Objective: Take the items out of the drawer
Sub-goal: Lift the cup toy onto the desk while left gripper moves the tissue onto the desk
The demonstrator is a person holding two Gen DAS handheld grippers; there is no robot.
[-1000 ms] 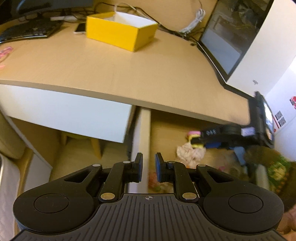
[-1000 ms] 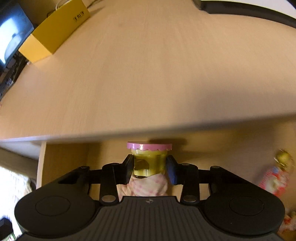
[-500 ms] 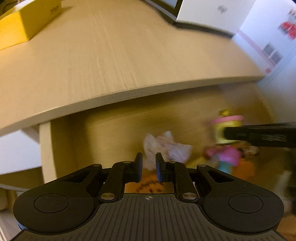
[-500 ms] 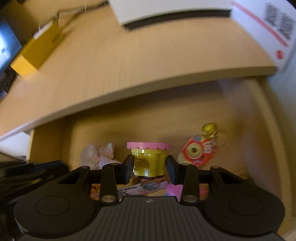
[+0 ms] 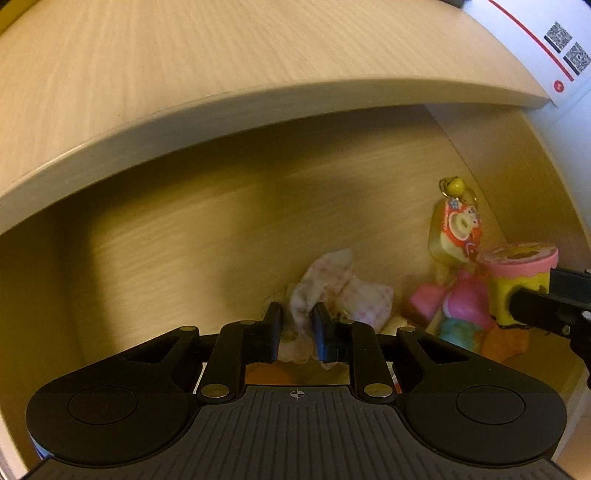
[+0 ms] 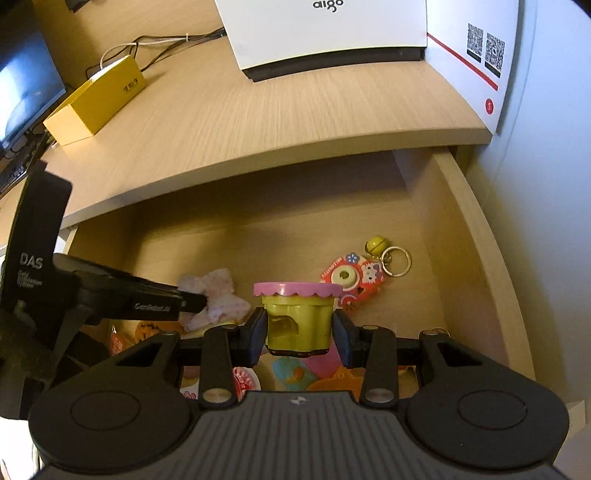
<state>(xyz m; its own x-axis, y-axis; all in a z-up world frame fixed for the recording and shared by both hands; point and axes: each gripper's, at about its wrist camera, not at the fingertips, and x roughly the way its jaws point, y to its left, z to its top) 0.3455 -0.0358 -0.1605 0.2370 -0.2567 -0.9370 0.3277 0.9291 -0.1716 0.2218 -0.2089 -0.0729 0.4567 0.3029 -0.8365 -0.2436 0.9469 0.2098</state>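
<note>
Both wrist cameras look steeply down, close in, along their own fingers into the open drawer [image 6: 476, 236] below the desk edge [image 5: 258, 99], the left from the drawer's left, the right from its right, sharing the crumpled tissue [image 5: 343, 291] and keychain charm [image 6: 354, 277].

— Any lettering you can read?

— "aigo" on the white box [image 6: 325, 33] at the back of the surface [image 6: 229, 122]; its side carries two QR codes and a red dot mark.

— And the left gripper [image 6: 192, 301]?

— "DAS" on its upright body, "GenRobot.AI" along the arm. The yellow box [image 6: 96, 103] has characters too small to read.
</note>
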